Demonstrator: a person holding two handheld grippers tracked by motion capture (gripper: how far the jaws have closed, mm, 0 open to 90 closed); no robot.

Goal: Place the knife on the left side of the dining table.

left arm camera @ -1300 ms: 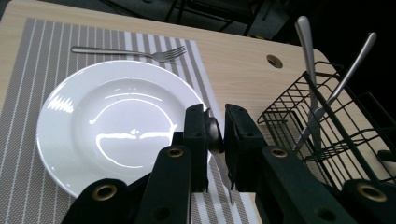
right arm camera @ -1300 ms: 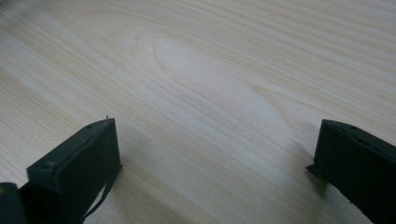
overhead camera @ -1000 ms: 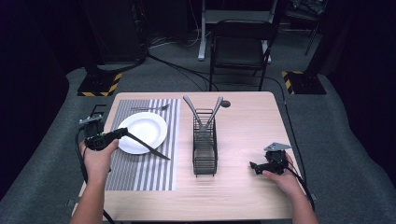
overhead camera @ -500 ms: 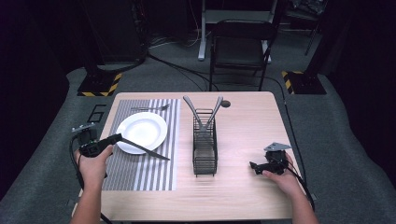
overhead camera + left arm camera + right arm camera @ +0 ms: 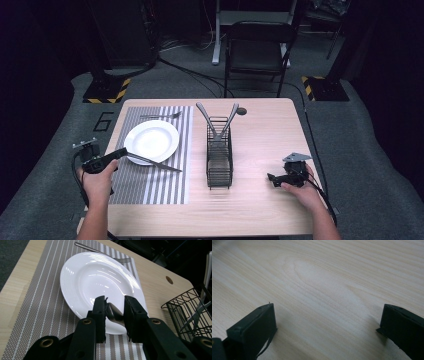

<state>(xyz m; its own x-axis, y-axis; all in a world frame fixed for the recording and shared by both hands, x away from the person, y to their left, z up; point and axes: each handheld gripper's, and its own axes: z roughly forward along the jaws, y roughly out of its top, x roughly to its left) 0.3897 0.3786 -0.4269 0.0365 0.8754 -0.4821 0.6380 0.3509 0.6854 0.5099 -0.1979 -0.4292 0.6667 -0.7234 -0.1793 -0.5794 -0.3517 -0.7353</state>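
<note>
On a pale wooden bench (image 5: 260, 210) in a dim room with grey carpet, a black folding chair (image 5: 257, 50) stands beyond the far edge and yellow-and-black striped floor blocks (image 5: 107, 90) sit to either side. A grey striped mat (image 5: 160, 185) covers the bench's left part, carrying a round white plate (image 5: 152, 140) with a glossy, unmarked face. A fork (image 5: 160, 116) lies on the mat just behind the plate. A black wire basket (image 5: 219, 155) stands mid-bench with two utensils leaning out of its top. A knife (image 5: 155, 163) lies slantwise across the plate's near rim, its blade pointing out over the mat toward the basket. Its silvery handle (image 5: 115, 314) sits between the jaws of the left tool (image 5: 114, 312), which have just been opening; a gap shows on at least one side of the handle, so the grip looks loosened. The right tool (image 5: 274, 178) rests low over bare wood near the bench's right edge, its jaws spread wide with nothing between them.
</note>
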